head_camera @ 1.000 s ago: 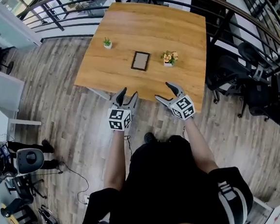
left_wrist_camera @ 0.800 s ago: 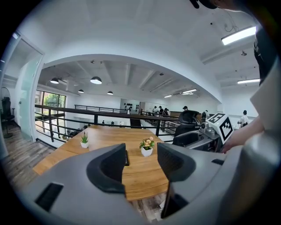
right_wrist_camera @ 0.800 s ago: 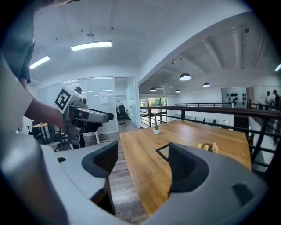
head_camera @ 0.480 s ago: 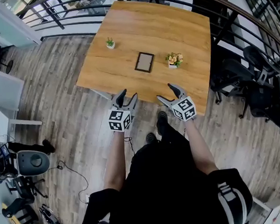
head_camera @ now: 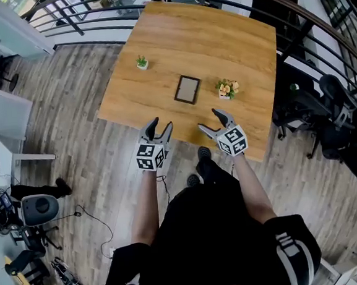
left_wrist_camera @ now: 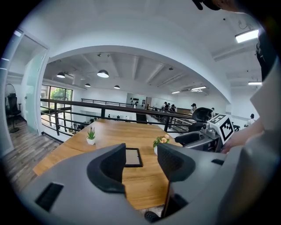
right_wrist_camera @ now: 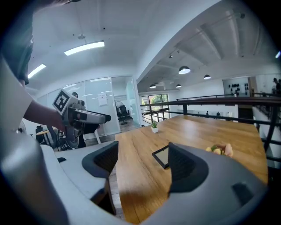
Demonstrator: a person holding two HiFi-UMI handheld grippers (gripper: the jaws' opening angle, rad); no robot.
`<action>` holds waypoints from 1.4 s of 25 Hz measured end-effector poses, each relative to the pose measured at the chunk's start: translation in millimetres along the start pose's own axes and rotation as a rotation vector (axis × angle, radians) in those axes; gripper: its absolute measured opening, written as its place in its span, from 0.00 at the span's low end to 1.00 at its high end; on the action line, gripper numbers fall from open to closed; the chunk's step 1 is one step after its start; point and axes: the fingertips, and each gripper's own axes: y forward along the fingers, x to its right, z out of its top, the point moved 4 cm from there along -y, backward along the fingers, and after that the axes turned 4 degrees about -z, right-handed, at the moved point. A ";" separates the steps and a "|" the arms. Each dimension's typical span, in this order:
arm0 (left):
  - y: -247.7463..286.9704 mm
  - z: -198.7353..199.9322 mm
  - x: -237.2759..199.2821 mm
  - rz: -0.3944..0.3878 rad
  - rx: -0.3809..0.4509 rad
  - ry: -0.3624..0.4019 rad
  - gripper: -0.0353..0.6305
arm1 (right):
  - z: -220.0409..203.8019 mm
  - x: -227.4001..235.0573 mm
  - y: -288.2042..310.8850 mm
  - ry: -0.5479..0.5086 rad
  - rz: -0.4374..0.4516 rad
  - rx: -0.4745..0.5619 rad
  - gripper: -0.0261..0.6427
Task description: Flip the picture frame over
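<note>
A small dark picture frame (head_camera: 187,89) lies flat near the middle of the wooden table (head_camera: 158,53). It also shows in the left gripper view as the picture frame (left_wrist_camera: 133,157), and in the right gripper view as the picture frame (right_wrist_camera: 161,156). My left gripper (head_camera: 158,128) hovers open at the table's near edge, short of the frame. My right gripper (head_camera: 208,120) is open too, held over the near edge to the frame's right. Neither holds anything. The left gripper (left_wrist_camera: 139,163) and right gripper (right_wrist_camera: 143,166) jaws stand well apart.
A small green potted plant (head_camera: 142,62) stands at the table's left. A pot of yellow flowers (head_camera: 227,89) sits just right of the frame. Black railings (head_camera: 87,19) run behind the table, and office chairs (head_camera: 325,119) stand at the right. The floor is wood plank.
The person has stepped closer to the table, so the table and frame sit lower and nearer in view. Both grippers stay open and have edged toward the table's near edge.
</note>
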 end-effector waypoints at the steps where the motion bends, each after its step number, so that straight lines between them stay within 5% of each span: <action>1: 5.9 1.3 -2.4 0.000 -0.004 -0.001 0.41 | 1.5 5.9 4.3 0.001 -0.001 -0.003 0.57; 35: 100.6 -33.7 -26.7 0.114 -0.161 -0.093 0.41 | -34.8 76.6 81.9 0.040 0.193 -0.140 0.54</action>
